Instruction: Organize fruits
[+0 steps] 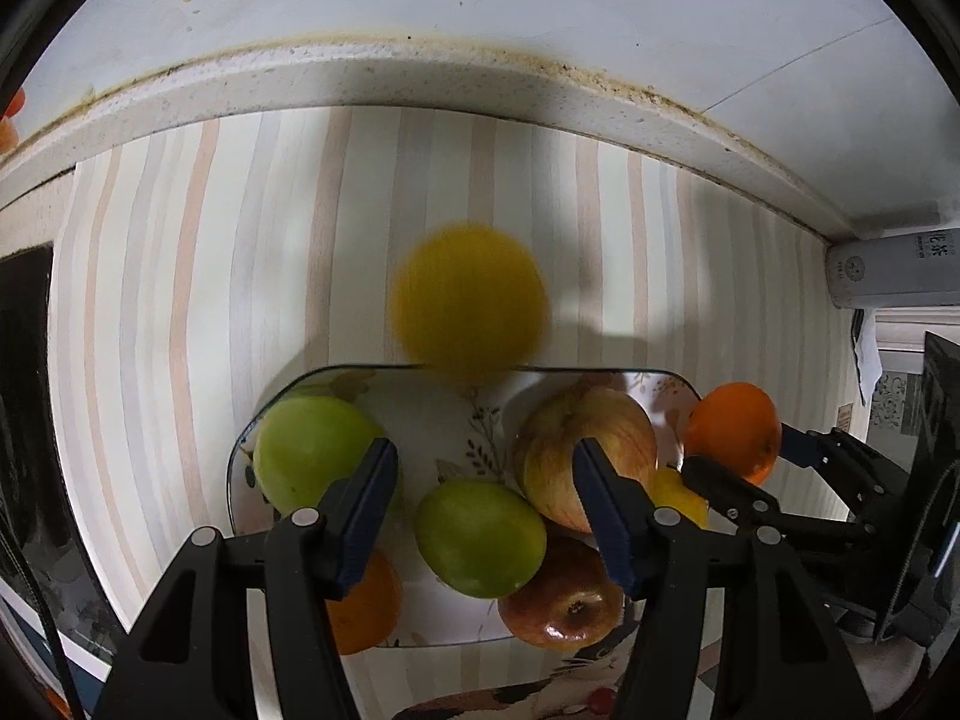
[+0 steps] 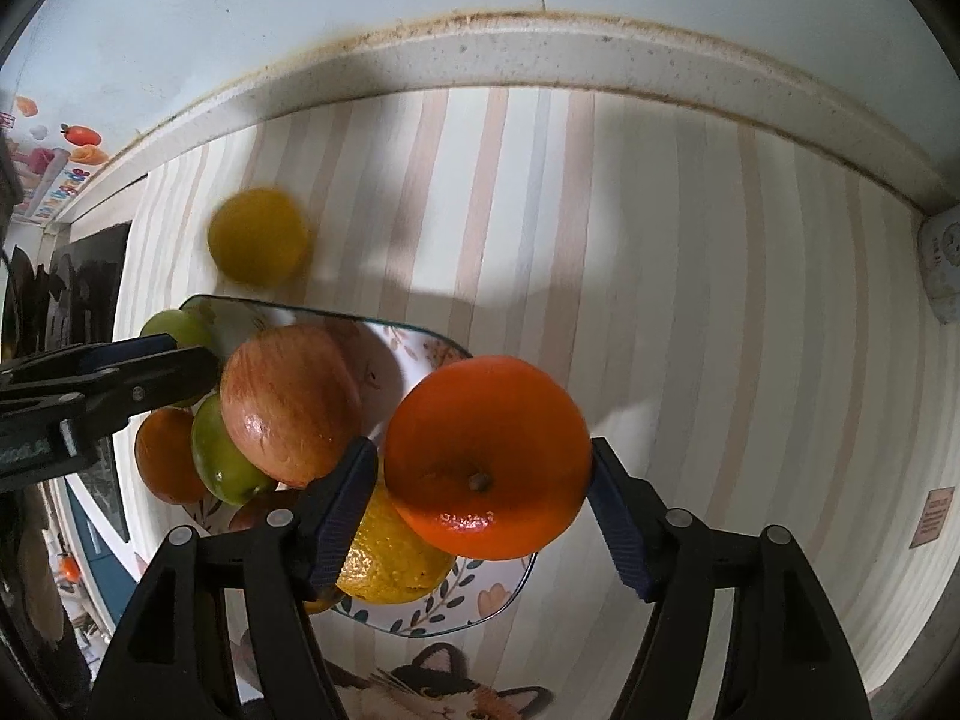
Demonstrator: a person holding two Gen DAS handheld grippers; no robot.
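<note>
A floral glass plate (image 1: 420, 396) (image 2: 420, 354) holds two green apples (image 1: 309, 450) (image 1: 480, 534), two red apples (image 1: 585, 456) (image 1: 561, 600), an orange (image 1: 369, 600) and a lemon (image 2: 390, 558). A yellow fruit (image 1: 471, 300) (image 2: 258, 237) is blurred by motion just beyond the plate's far rim. My left gripper (image 1: 486, 510) is open and empty above the plate. My right gripper (image 2: 480, 498) is shut on an orange (image 2: 486, 459) (image 1: 735, 429) over the plate's right edge.
The striped mat (image 1: 210, 276) covers the counter up to a raised stone ledge (image 1: 420, 72) and white wall. A white canister (image 1: 894, 270) lies at the far right. A dark panel (image 1: 24, 390) is at the left. A cat-print cloth (image 2: 432, 690) lies in front.
</note>
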